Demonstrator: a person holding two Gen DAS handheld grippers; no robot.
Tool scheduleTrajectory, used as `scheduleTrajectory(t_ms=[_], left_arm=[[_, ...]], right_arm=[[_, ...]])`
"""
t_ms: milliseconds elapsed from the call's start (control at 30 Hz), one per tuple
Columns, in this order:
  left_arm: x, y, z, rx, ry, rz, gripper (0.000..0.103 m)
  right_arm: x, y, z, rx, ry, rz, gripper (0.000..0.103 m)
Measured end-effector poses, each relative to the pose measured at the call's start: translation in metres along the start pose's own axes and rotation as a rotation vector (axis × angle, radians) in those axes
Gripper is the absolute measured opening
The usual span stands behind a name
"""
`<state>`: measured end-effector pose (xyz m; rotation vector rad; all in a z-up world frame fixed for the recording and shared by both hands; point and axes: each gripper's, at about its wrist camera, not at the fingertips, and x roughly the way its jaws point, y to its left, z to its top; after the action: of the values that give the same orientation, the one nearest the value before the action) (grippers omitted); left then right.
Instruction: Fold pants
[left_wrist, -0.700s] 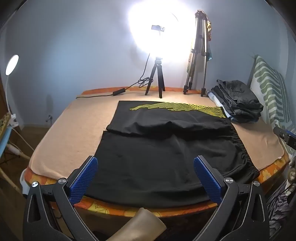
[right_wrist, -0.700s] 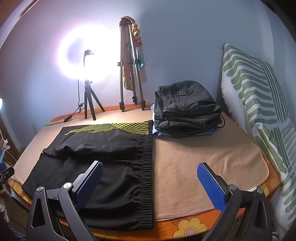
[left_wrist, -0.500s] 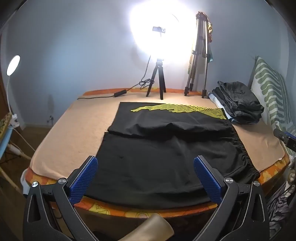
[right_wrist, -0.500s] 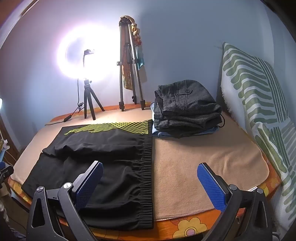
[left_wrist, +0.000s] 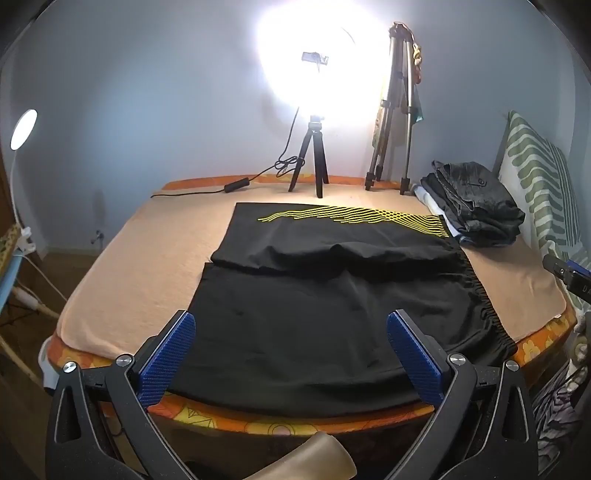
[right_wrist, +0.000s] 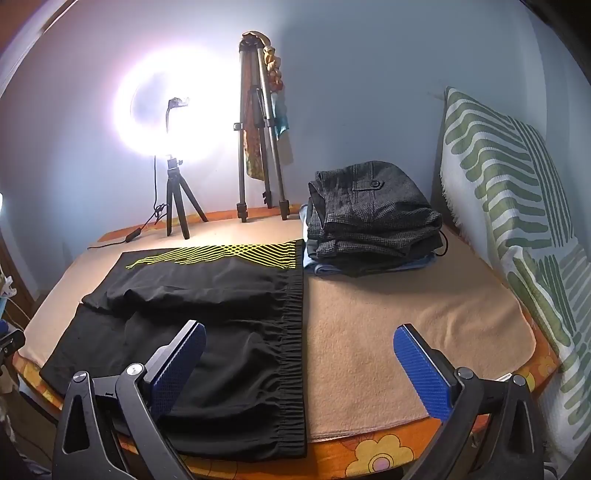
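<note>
Pants (left_wrist: 332, 306), black, spread flat on bed (left_wrist: 147, 266); largest item on the tan blanket. Far leg carries yellow wavy stripes (left_wrist: 354, 216) toward 12 o'clock in the left wrist view. Elastic waistband (right_wrist: 293, 332) runs down the middle of the right wrist view; near hem lies at the bed's front edge, 6 o'clock. Near leg lies flat, far leg shows a soft ridge of folds where the two meet.

Striped pillow (right_wrist: 517, 229), green and white, stands against the wall at 3 o'clock, right wrist view.

Folded clothes stack (right_wrist: 373, 225), dark grey on top with pale blue beneath, sits at 1 o'clock just beside the waistband's far end.

Ring light (left_wrist: 314, 62) on small black tripod at 12 o'clock, glare heavy. Taller tripod (right_wrist: 258, 147) just right of it, cloth hanging from it.

Desk lamp (left_wrist: 23, 123) at 9 o'clock, left wrist view.

Left gripper (left_wrist: 291, 350): jaws spread wide, holding nothing, hovering over the near hem. Right gripper (right_wrist: 299, 365): jaws spread wide, holding nothing, straddling the waistband, left pad over black cloth, right pad over blanket. Contact with the fabric cannot be told.
</note>
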<state>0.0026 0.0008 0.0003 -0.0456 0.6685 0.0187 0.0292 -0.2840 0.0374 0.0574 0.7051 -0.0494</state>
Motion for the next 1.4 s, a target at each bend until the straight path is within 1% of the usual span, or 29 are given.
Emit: scheduleTrajectory(t_ms=[533, 1400], left_arm=[[0.0005, 0.0021, 0.0001, -0.012, 0.004, 0.001, 0.103], [0.0009, 0.0046, -0.0014, -0.022, 0.007, -0.002, 0.103]], right_arm=[[-0.0017, 0.0017, 0.0032, -0.003, -0.017, -0.005, 0.103], [-0.0026, 0.0038, 0.0034, -0.004, -0.019, -0.007, 0.103]])
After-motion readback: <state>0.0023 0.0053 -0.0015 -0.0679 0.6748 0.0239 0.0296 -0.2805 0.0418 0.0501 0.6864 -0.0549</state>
